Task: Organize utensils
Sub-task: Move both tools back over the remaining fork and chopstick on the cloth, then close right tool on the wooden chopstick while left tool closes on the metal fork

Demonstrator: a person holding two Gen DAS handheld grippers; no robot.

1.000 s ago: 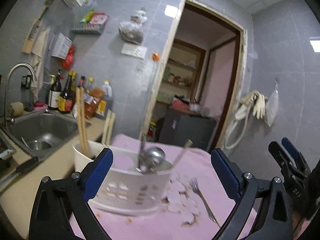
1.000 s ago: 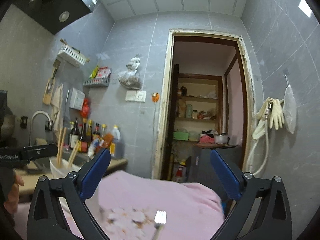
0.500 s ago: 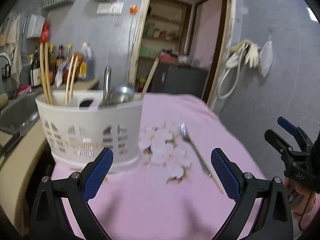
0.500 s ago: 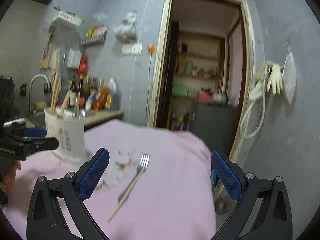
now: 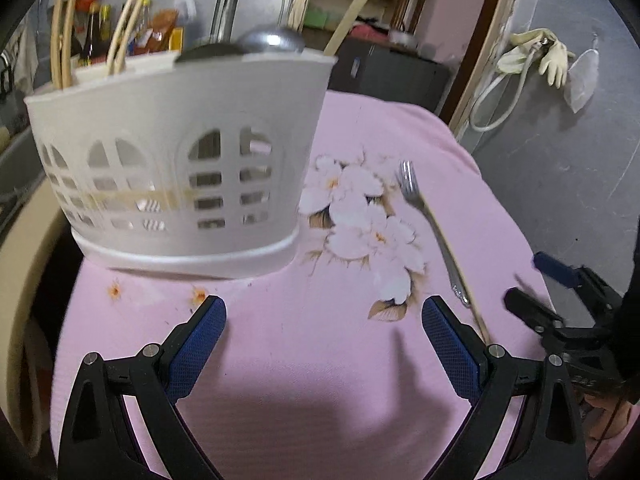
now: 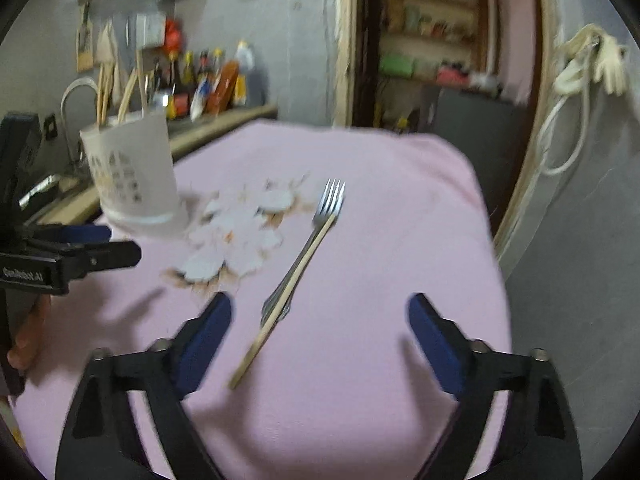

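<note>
A steel fork (image 6: 320, 220) lies on the pink cloth (image 6: 380, 216) with a single wooden chopstick (image 6: 280, 312) alongside it; both also show as the fork (image 5: 424, 208) and chopstick (image 5: 478, 316) in the left wrist view. A white slotted utensil basket (image 5: 180, 160) holds chopsticks and a metal ladle. My left gripper (image 5: 320, 320) hovers open in front of the basket, empty. My right gripper (image 6: 320, 312) hangs over the fork's handle end, its jaws closing with the handle and chopstick lying between them, untouched.
A kitchen counter with a sink, tap (image 6: 76, 92) and sauce bottles (image 6: 212, 80) runs along the left. A doorway (image 6: 440, 40) opens behind the table. Gloves and a hose (image 6: 580, 80) hang on the right wall. The cloth's right edge drops off near the wall.
Both grippers have tilted down and dropped toward the cloth. The basket now looms large before the left one. The right gripper's jaws have narrowed over the fork.
</note>
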